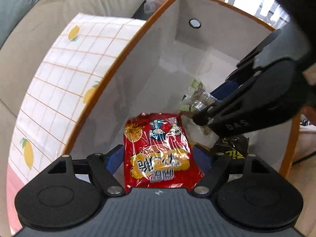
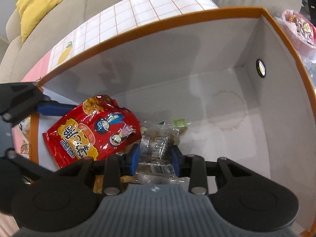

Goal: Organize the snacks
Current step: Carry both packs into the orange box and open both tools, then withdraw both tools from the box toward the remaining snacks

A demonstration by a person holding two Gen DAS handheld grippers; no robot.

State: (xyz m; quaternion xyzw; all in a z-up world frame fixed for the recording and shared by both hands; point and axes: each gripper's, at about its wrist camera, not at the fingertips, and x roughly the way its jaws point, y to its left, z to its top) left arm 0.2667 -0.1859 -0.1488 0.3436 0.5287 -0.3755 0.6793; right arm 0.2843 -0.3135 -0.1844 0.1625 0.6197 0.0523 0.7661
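Now both grippers are down inside the orange-rimmed box [image 2: 227, 11], and that box is the landmark for everything here. The left gripper [image 1: 159, 156] has its blue pads on either side of the red snack bag [image 1: 156, 148]; they sit at the bag's edges, but whether they squeeze it or have just let go, I cannot tell. In the right wrist view the red bag lies tilted at the box's near left corner, its top leaning toward the left wall.

Over to the right gripper [image 2: 155, 155]: its blue pads pinch the clear-wrapped snack pack [image 2: 158, 144], the film bunched between them. That pack sits low in the box, just beside the red bag and touching its corner, with most of the pale box floor bare beyond it.

Handling, as I judge it: both packs look light. The red bag is a puffy foil pillow, glossy and likely slippery, with contents that may crush under a hard squeeze; across the narrow width near the crimped end looks the safest hold. The clear pack is crinkly film over what look like small lumps, soft and shifty, so a grip on its firmer middle seems better than on loose film.

A dark packet with yellow lettering [image 1: 235, 150] lies at the box's near edge.
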